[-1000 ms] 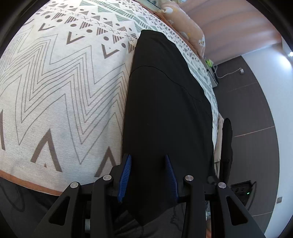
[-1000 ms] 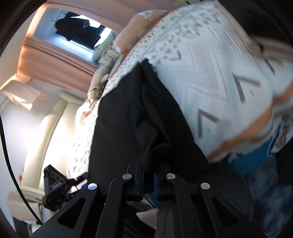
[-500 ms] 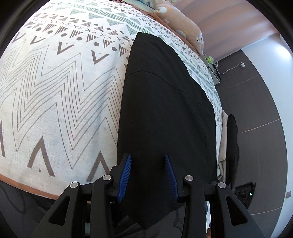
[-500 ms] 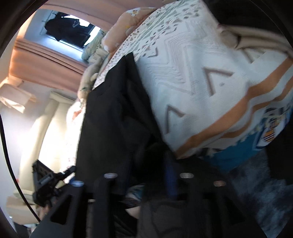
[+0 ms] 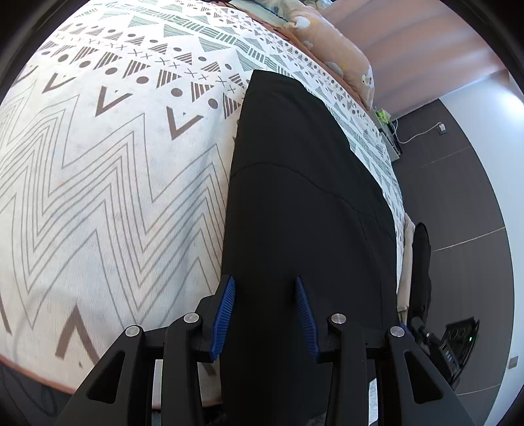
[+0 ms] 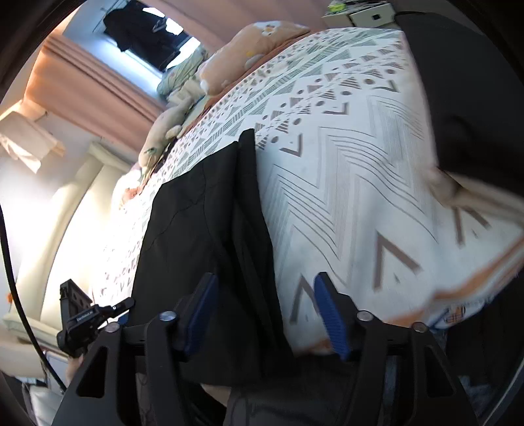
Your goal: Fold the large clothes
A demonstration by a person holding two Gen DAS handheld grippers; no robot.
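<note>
A long black garment lies flat along a patterned white bedspread, its near end hanging over the bed's front edge. My left gripper hovers over that near end, blue pads apart, with no cloth pinched between them. In the right wrist view the same garment shows a narrow folded strip along its right side. My right gripper is over this strip, its jaws opening wide. The cloth lies below them and neither pad touches it.
Peach pillows and soft toys line the far end of the bed. Another dark cloth hangs at the bed's right side above a dark floor with a power strip. A curtained window is behind.
My right gripper was shut on a bunched fold of the black garment; it has let go, opened wide and drawn back. The garment now lies flatter. My left gripper shifted slightly, jaws unchanged.
</note>
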